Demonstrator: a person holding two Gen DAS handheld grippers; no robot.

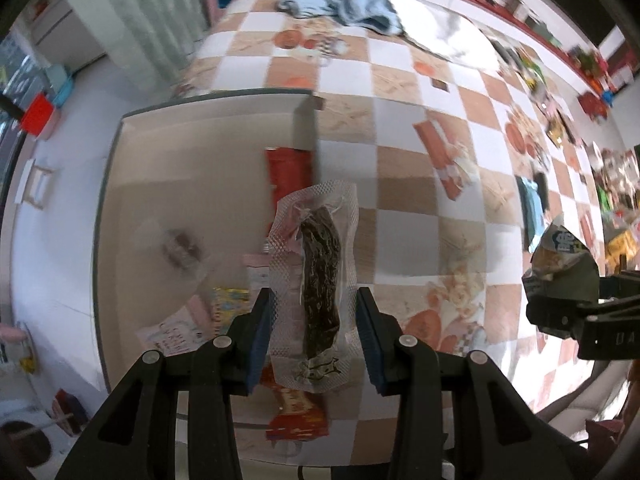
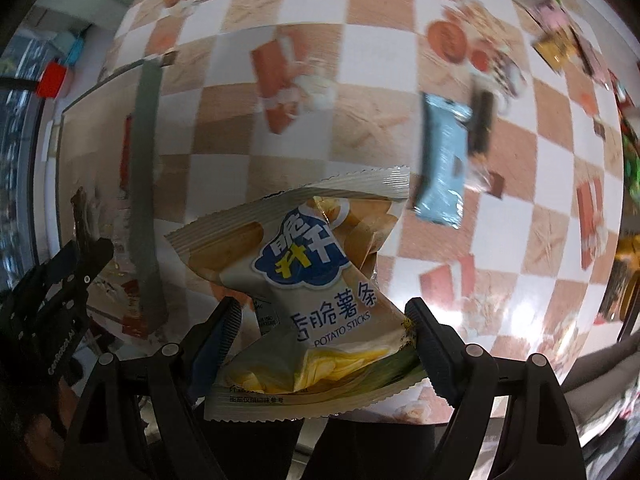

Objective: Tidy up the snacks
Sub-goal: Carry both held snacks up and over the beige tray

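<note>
My left gripper (image 1: 314, 316) is shut on a clear vacuum pack of dark dried meat (image 1: 318, 276), held above the right edge of a shallow cardboard box (image 1: 192, 148). The box holds a red packet (image 1: 290, 168), another clear meat pack (image 1: 180, 246) and several small colourful packets (image 1: 228, 304). My right gripper (image 2: 320, 328) is shut on a beige potato sticks bag (image 2: 304, 272), held over the checkered table (image 2: 360, 120) to the right of the box (image 2: 146, 184). The right gripper with its bag shows at the left wrist view's right edge (image 1: 560, 272).
A light blue snack packet (image 2: 442, 164) and a dark packet (image 2: 482, 120) lie on the table beyond the bag. More snacks (image 1: 560, 120) line the table's right side. A blue cloth (image 1: 340, 0) lies at the far end. The floor is left of the box.
</note>
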